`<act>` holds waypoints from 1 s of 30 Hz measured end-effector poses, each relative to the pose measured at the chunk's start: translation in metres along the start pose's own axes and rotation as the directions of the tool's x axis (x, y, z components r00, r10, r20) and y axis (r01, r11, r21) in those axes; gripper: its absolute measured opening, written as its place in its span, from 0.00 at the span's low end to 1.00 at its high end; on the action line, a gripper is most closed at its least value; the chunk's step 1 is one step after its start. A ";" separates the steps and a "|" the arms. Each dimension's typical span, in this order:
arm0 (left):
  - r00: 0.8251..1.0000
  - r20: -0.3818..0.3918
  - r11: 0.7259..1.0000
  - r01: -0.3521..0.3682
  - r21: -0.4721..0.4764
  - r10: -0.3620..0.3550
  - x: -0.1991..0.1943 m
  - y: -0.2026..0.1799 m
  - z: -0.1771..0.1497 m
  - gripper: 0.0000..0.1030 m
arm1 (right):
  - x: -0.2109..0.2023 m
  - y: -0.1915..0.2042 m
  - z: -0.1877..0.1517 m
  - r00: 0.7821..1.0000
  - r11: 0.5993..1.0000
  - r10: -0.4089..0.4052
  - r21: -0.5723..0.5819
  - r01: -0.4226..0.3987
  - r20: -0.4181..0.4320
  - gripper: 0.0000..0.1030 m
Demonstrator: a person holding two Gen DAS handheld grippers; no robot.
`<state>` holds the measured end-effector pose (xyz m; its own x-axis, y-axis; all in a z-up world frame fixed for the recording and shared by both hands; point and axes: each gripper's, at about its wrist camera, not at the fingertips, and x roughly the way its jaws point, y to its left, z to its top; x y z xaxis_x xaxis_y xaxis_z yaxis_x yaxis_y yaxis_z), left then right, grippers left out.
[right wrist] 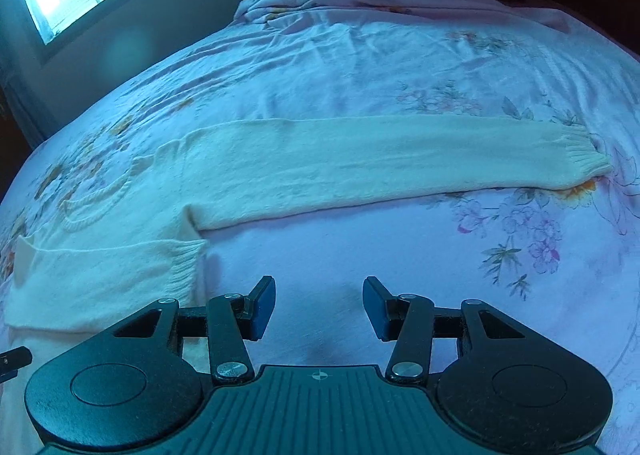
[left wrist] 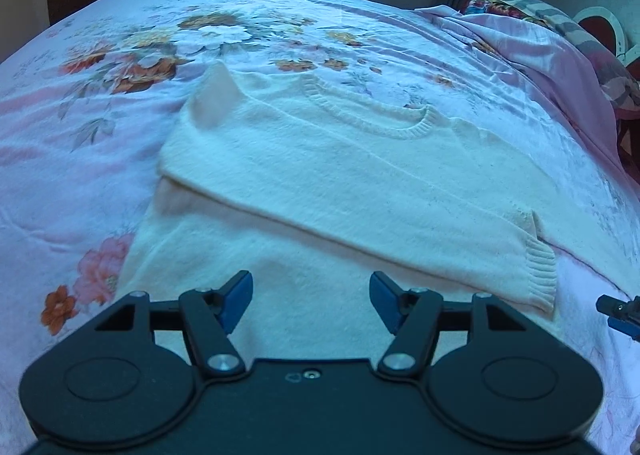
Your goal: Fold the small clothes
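Cream knit sweater [left wrist: 320, 175] lies flat on the floral bedsheet [left wrist: 100, 115] beneath the wide-open left gripper [left wrist: 311, 301]; right gripper [right wrist: 319, 307], also spread, hovers seemingly just beside its folded cuff [right wrist: 184, 267].

- Left tongs [left wrist: 311, 301]: jaws spread wide, blue pads [left wrist: 239, 301] facing each other, nothing between them.
- Right tongs [right wrist: 319, 307]: jaws spread wide, nothing gripped; its tip shows at the left view's right edge.

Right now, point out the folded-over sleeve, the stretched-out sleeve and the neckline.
folded-over sleeve [left wrist: 541, 271], left wrist view, on its ribbed cuff.
stretched-out sleeve [right wrist: 380, 157], right wrist view, mid-length of the sleeve.
neckline [left wrist: 384, 123], left wrist view, on the ribbed collar's front edge.
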<state>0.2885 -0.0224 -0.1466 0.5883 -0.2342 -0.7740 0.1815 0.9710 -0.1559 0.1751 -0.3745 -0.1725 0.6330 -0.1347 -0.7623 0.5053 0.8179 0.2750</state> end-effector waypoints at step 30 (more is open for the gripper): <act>0.994 0.111 0.888 0.041 -0.458 0.011 0.047 0.123 0.053 0.02 | 0.032 0.113 -0.017 0.983 0.968 0.182 -0.172 -0.180 -0.006 0.47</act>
<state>0.3804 0.0833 -0.1699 0.6742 -0.2276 -0.7026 -0.1750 0.8750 -0.4514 0.2421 -0.2765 -0.1755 0.7106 0.0198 -0.7033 0.2742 0.9128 0.3027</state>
